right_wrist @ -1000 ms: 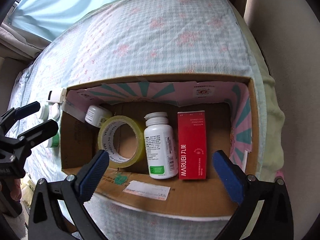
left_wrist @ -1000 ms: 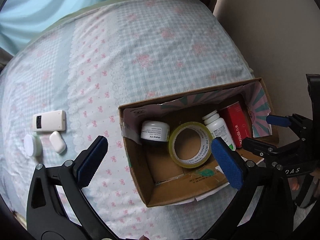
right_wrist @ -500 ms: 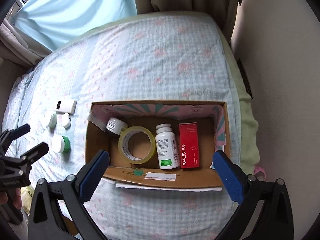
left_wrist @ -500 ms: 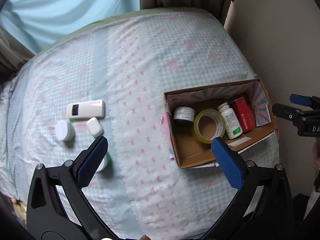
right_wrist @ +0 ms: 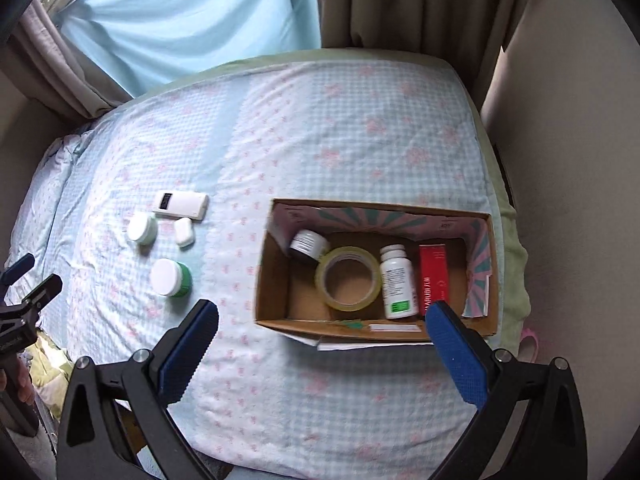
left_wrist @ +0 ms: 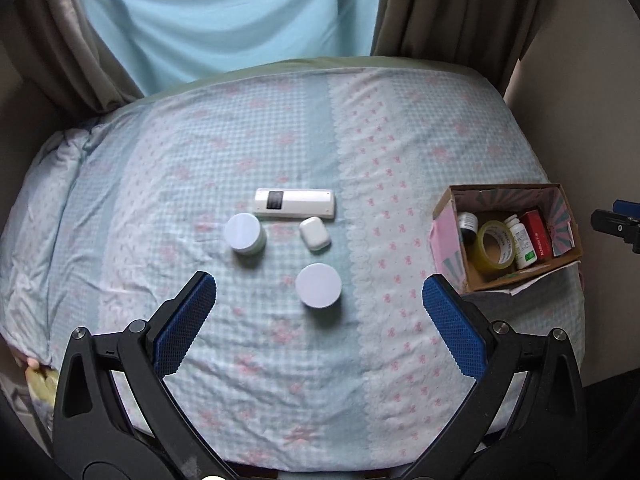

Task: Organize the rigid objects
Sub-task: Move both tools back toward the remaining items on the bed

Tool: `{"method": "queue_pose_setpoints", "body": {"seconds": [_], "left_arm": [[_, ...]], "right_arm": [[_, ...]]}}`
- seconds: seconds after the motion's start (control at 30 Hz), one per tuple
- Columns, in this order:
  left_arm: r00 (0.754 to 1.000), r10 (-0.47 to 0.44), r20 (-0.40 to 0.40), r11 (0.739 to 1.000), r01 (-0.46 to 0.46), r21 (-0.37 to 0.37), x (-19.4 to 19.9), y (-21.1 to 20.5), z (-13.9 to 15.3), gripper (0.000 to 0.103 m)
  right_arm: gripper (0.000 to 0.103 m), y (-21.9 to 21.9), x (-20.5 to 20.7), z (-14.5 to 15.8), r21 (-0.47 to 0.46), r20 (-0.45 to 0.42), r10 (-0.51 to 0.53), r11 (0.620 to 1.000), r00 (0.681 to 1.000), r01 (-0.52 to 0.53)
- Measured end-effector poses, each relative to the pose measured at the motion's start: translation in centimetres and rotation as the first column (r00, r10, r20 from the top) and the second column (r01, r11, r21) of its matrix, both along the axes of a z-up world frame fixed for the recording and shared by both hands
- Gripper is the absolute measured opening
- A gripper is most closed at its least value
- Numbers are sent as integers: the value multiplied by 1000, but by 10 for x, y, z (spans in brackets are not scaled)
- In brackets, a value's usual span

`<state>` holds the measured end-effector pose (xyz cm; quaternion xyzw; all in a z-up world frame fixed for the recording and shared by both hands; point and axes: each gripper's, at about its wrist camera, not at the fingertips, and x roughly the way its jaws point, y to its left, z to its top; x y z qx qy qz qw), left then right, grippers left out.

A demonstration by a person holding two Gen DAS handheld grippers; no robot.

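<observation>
A cardboard box sits on the bed's right side. It holds a small jar, a tape roll, a white bottle and a red carton. On the bed to its left lie a white remote, a white case, a white-lidded jar and a green jar with white lid. My left gripper is open and empty above these loose items. My right gripper is open and empty above the box's near edge.
The bed has a checked light-blue cover with pink bows. Brown curtains and a pale blue curtain hang behind it. A wall runs along the bed's right side.
Both grippers have pulled up and back from the box. The left one has swung left over the loose items. Both stayed open.
</observation>
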<state>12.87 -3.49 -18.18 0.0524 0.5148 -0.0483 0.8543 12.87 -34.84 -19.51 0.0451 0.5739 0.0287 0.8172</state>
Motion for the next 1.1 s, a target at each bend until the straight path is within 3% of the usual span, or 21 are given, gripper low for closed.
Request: {"method": "queue_pose_setpoints", "body": {"seconds": [0.2, 0.47, 0.8, 1.1], "left_arm": [[1000, 3, 1, 1000, -3, -24, -3, 76, 1, 103], [999, -4, -37, 997, 1, -81, 28, 159, -29, 103], [988, -90, -124, 989, 74, -131, 85, 191, -132, 103], [975, -133, -180, 984, 108, -142, 137, 170, -222, 103]], "right_arm": [[103, 59, -8, 28, 1, 44, -19, 1000, 999, 19], [103, 151, 11, 20, -56, 33, 19, 998, 999, -17], [103, 257, 67, -59, -48, -62, 134, 989, 989, -137], [103, 298, 137, -146, -49, -189, 230, 969, 955, -243]]}}
